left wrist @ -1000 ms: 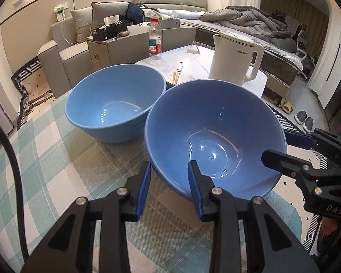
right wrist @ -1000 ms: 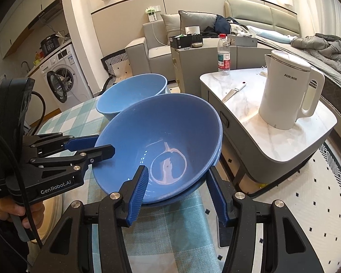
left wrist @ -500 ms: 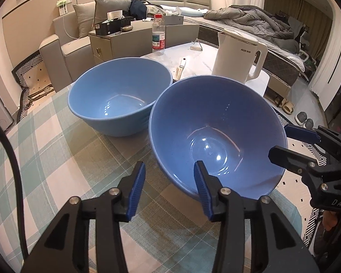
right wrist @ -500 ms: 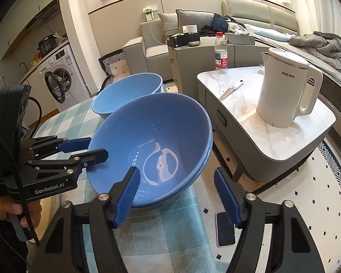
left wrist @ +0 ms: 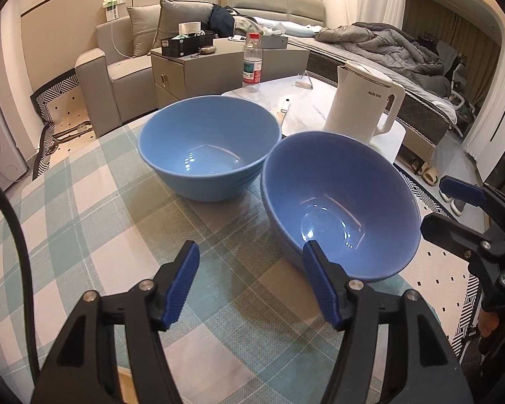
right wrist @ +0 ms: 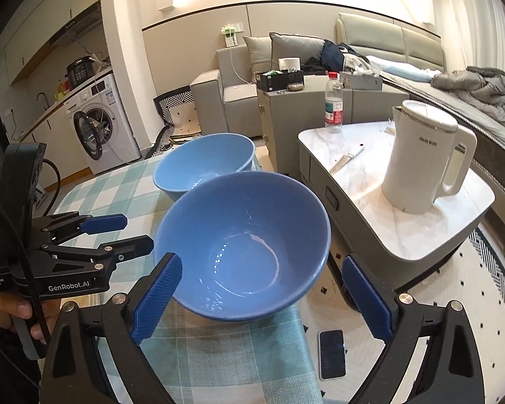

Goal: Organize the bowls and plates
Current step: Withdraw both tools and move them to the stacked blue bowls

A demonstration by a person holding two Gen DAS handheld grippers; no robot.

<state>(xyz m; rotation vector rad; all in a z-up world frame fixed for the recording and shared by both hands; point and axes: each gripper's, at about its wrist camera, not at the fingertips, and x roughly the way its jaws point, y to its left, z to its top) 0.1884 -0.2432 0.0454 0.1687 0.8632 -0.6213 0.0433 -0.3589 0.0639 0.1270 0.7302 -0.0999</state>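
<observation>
Sitting at the desk's (left wrist: 84, 235) edge at about four o'clock in the left wrist view, the near bowl (left wrist: 340, 208) rests on the checked cloth (left wrist: 94, 249) with its rim leaning toward the drop. The far bowl (left wrist: 208, 148) stands upright at twelve o'clock from it, close beside it but with a sliver of cloth between. Both bowls are empty; only light glints in their bottoms. No plates show in either view.

The left tongs (left wrist: 249, 282) are opening, their right pad just at the near bowl's rim and nothing pressed between the pads. The right tongs (right wrist: 262, 299) are also opening, spread wide to either side of the near bowl (right wrist: 242, 245) without touching its wall, so neither pair grips anything.

As a judgement, the sorting looks partly done: the two bowls are brought together but not nested. Stacking one inside the other probably remains, and the near bowl sits rather close to the edge.
</observation>
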